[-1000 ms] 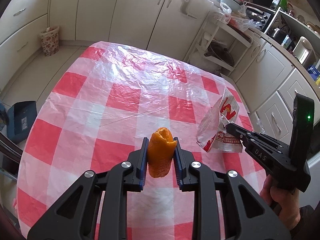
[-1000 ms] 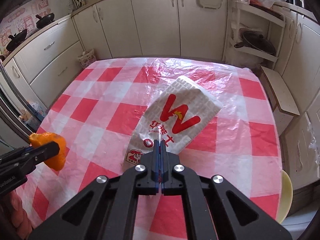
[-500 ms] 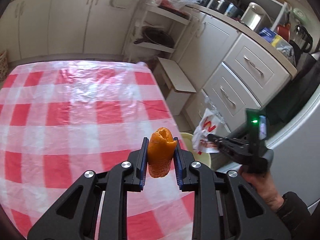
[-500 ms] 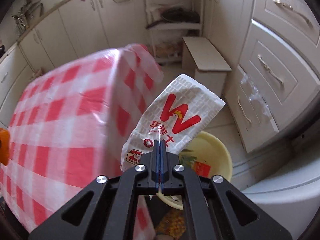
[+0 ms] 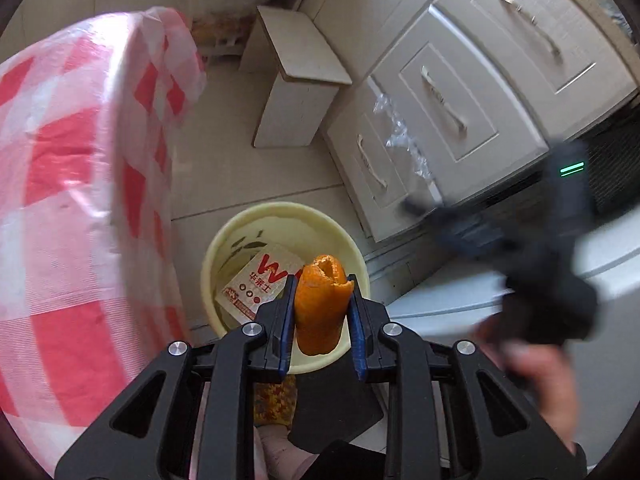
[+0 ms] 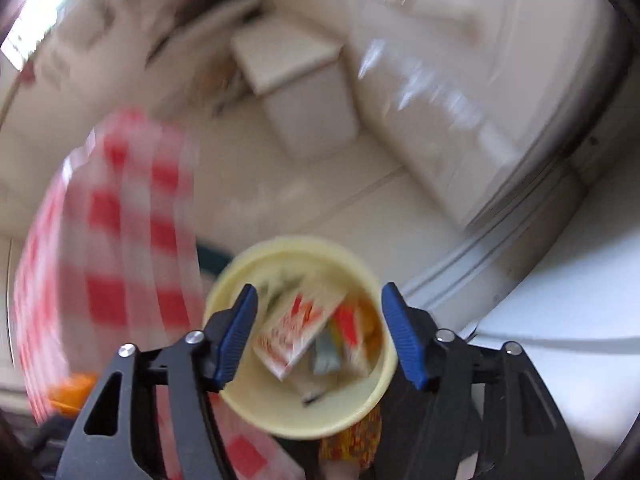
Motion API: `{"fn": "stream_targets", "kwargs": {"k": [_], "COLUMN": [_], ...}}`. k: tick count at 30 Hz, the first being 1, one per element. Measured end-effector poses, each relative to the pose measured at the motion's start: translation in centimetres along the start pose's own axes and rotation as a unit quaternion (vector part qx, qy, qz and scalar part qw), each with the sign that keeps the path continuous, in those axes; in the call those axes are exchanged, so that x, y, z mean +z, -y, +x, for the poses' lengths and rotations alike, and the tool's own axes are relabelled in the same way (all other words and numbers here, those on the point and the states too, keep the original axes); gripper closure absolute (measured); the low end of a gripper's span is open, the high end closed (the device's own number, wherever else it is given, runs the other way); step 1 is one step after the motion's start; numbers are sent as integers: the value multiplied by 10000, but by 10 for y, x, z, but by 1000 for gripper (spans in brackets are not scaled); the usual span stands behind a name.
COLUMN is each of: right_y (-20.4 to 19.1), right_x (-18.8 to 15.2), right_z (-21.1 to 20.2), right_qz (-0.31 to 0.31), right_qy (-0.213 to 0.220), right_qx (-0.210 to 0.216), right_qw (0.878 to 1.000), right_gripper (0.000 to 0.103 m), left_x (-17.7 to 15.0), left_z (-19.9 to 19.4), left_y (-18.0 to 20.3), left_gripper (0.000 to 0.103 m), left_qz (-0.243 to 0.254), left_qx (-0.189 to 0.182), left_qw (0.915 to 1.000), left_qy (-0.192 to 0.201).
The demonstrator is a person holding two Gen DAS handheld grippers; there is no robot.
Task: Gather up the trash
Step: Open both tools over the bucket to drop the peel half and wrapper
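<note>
My left gripper [image 5: 320, 312] is shut on a piece of orange peel [image 5: 320, 304] and hangs over the pale yellow bin [image 5: 236, 236] on the floor. The white paper wrapper with a red W [image 5: 260, 280] lies inside the bin among other scraps. In the blurred right wrist view my right gripper [image 6: 320, 332] hovers above the same bin [image 6: 296, 420], its jaws opening with nothing between the pads, and the wrapper [image 6: 296, 328] sits below them. The right gripper shows as a dark blur [image 5: 520, 248] at the right of the left wrist view, held by a hand [image 5: 540, 384].
The table with its red-and-white checked cloth [image 5: 72, 208] stands left of the bin. A small white step stool [image 5: 296, 88] and cream drawer fronts [image 5: 460, 112] stand beyond. A white appliance top [image 6: 560, 312] lies to the right.
Both grippers swung off the table to above the floor bin. The right gripper opened and the wrapper dropped into the bin. The left still grips the peel.
</note>
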State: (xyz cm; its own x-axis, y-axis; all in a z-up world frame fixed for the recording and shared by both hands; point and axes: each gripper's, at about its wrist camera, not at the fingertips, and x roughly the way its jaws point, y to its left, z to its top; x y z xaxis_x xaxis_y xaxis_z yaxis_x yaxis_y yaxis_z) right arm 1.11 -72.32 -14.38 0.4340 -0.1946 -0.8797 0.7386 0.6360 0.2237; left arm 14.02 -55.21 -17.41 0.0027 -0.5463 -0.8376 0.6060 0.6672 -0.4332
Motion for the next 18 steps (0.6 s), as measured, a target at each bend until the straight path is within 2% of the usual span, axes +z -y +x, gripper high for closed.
{"fn": "stream_targets", "kwargs": {"k": [4,6,8,9,11,14,15,17,18], "right_y": [6,3,-3,-5,-8,-12,-15,-24,-30], "right_x": [22,23,25,24,24,28,25,11,1], "right_z": [-63,-83,-92,-94,-97,-106,-111,-126,-136], "right_qz": [264,208,106,39,-68,-114,-152,-283,-377], "right_qy": [1063,1432,1643,1732,1808,1948,2006,2181,2296], "right_qx": [318,445,534,542,540,512,486,399,361], "right_qw": [9935,9885,9849,9834,9820,9794,9784,9747,9719], "right_gripper": [24,23,22,22,21,21,20,18,13], "left_x": [6,9,9,7,5,-7,-14,-32,-45], "left_z": [47,64,62,54,38,-11,-33,-80,-106], "left_y": [14,17,18,19,23,21,19,16,13], "left_gripper": [74,66,59,57,45,38,35,23,21], "left_qz": [-50,-47,-46,-29,51,237,329,492,555], "left_qx": [228,408,490,486,556,728,839,1162,1292], "left_qw": [9986,9973,9969,9973,9979,9970,9955,9892,9850], "left_qy": [-482,-607,-621,-546,-333,85,284,743,996]}}
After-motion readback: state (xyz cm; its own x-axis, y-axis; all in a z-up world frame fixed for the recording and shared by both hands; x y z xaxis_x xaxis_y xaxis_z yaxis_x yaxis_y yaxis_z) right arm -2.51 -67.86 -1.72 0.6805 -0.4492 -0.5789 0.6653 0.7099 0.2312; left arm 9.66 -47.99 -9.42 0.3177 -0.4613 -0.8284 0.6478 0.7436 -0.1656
